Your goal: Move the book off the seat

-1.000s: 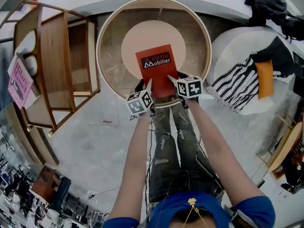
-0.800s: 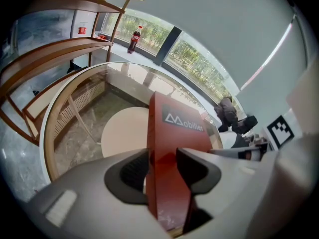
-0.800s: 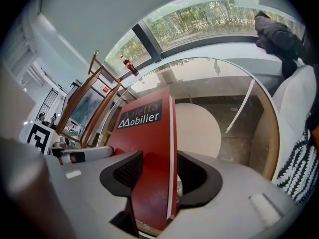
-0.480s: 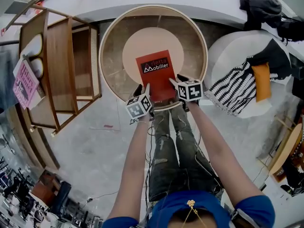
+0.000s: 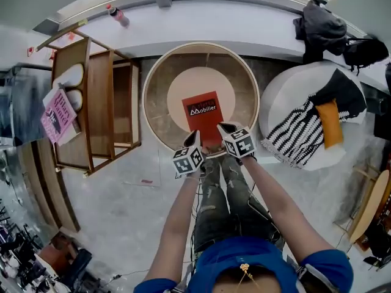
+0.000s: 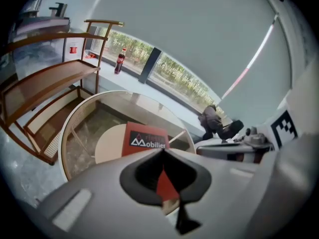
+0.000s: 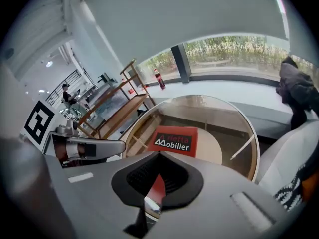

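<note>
A red book (image 5: pixel 202 116) with white lettering lies flat on the round peach cushion of a seat with a wooden rim (image 5: pixel 153 78). It also shows in the left gripper view (image 6: pixel 145 139) and the right gripper view (image 7: pixel 174 141). My left gripper (image 5: pixel 195 137) is at the book's near left corner and my right gripper (image 5: pixel 222 127) at its near right corner. Each gripper view shows the jaw tips meeting, left (image 6: pixel 162 152) and right (image 7: pixel 159 155), with the red cover visible through the slit behind them. Whether either gripper touches the book I cannot tell.
A wooden shelf unit (image 5: pixel 101 108) stands left of the seat, with a pink magazine (image 5: pixel 58 115) on it. A bottle (image 5: pixel 117 15) stands on the window ledge behind. To the right is a white pouf (image 5: pixel 287 78) with a striped throw and an orange cushion (image 5: pixel 330 121). The person's legs are below the grippers.
The head view has pulled back, so the seat and book look smaller and more of the room shows. Both grippers stay at the book's near edge. The book has not moved.
</note>
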Demonstrator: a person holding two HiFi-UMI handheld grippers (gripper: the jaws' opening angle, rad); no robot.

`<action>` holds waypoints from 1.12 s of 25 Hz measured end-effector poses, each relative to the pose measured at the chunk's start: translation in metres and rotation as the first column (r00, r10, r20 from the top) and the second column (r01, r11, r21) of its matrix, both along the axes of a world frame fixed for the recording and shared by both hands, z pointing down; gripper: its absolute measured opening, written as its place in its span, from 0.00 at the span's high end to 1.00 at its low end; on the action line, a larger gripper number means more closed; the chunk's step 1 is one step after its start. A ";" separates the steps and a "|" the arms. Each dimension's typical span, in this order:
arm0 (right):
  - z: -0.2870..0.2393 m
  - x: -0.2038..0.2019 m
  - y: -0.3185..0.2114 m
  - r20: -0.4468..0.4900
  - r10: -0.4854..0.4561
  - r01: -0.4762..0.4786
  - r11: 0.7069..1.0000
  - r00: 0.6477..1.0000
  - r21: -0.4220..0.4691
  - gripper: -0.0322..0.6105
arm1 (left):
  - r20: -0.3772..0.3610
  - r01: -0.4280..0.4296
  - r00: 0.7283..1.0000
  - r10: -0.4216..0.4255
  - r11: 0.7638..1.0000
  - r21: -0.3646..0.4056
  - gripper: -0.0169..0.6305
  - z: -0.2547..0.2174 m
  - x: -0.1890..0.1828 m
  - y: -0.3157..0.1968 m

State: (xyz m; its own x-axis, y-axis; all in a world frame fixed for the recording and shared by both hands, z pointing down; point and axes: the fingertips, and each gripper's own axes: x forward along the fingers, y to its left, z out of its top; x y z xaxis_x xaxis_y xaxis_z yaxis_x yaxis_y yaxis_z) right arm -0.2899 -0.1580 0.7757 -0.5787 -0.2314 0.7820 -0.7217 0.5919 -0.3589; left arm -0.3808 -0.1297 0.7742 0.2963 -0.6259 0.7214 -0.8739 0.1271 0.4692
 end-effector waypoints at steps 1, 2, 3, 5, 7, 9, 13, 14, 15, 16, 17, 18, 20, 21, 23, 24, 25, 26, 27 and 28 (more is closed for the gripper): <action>-0.016 -0.002 0.000 0.010 -0.013 0.012 1.000 1.000 0.025 0.95 | -0.006 -0.011 1.000 0.011 1.000 0.025 0.97 -0.016 0.004 -0.001; -0.031 -0.004 0.000 0.019 -0.026 0.025 0.999 0.999 0.047 0.95 | -0.011 -0.025 1.000 0.025 0.998 0.051 0.97 -0.033 0.008 -0.001; -0.048 -0.006 0.001 0.030 -0.043 0.041 0.997 0.999 0.069 0.95 | -0.014 -0.038 0.999 0.039 0.996 0.076 0.97 -0.050 0.012 -0.001; -0.082 -0.010 0.005 0.062 -0.086 0.078 0.991 0.994 0.112 0.95 | -0.017 -0.052 0.998 0.054 0.991 0.124 0.97 -0.084 0.018 0.001; -0.116 -0.012 0.011 0.084 -0.138 0.124 0.979 0.987 0.160 0.95 | -0.015 -0.055 0.998 0.058 0.985 0.166 0.97 -0.116 0.021 0.005; -0.145 -0.013 0.019 0.085 -0.190 0.169 0.963 0.978 0.211 0.95 | 0.001 -0.061 0.998 0.062 0.975 0.212 0.97 -0.146 0.022 0.008; -0.204 -0.010 0.029 0.101 -0.246 0.203 0.927 0.964 0.316 0.95 | 0.042 -0.072 0.997 0.062 0.942 0.327 0.97 -0.207 0.027 0.013; -0.219 -0.009 0.032 0.116 -0.247 0.196 0.921 0.962 0.337 0.95 | 0.054 -0.080 0.996 0.065 0.930 0.359 0.97 -0.222 0.029 0.015; -0.233 -0.007 0.034 0.135 -0.244 0.183 0.917 0.960 0.353 0.95 | 0.064 -0.087 0.996 0.067 0.918 0.388 0.97 -0.238 0.032 0.017; -0.248 -0.006 0.037 0.157 -0.237 0.166 0.915 0.959 0.367 0.95 | 0.070 -0.088 0.995 0.065 0.907 0.412 0.97 -0.252 0.033 0.020; -0.261 -0.005 0.038 0.179 -0.227 0.146 0.914 0.957 0.379 0.95 | 0.071 -0.085 0.996 0.060 0.897 0.434 0.97 -0.266 0.034 0.022; -0.275 -0.004 0.039 0.198 -0.218 0.127 0.912 0.956 0.391 0.95 | 0.072 -0.080 0.996 0.053 0.887 0.454 0.97 -0.280 0.035 0.025; -0.298 -0.001 0.043 0.208 -0.216 0.112 0.899 0.954 0.424 0.95 | 0.073 -0.072 0.997 0.041 0.870 0.488 0.97 -0.304 0.037 0.031; -0.308 -0.001 0.045 0.194 -0.230 0.122 0.884 0.954 0.451 0.95 | 0.066 -0.064 0.997 0.035 0.863 0.501 0.97 -0.314 0.037 0.033; -0.326 -0.003 0.049 0.154 -0.270 0.157 0.845 0.951 0.511 0.95 | 0.046 -0.044 0.999 0.024 0.854 0.519 0.97 -0.331 0.036 0.036; -0.336 -0.004 0.051 0.146 -0.286 0.168 0.828 0.947 0.535 0.95 | 0.042 -0.039 0.999 0.019 0.848 0.528 0.97 -0.339 0.036 0.037; -0.347 -0.006 0.052 0.148 -0.297 0.168 0.813 0.943 0.558 0.95 | 0.045 -0.037 0.999 0.016 0.841 0.539 0.97 -0.347 0.036 0.039; -0.359 -0.008 0.053 0.158 -0.306 0.163 0.798 0.939 0.580 0.95 | 0.050 -0.038 0.999 0.013 0.833 0.552 0.97 -0.356 0.036 0.039; -0.370 -0.010 0.053 0.168 -0.313 0.155 0.785 0.935 0.599 0.95 | 0.056 -0.041 0.998 0.011 0.824 0.565 0.97 -0.364 0.036 0.040; -0.379 -0.011 0.055 0.177 -0.317 0.147 0.775 0.932 0.614 0.95 | 0.062 -0.044 0.998 0.010 0.816 0.577 0.97 -0.372 0.036 0.041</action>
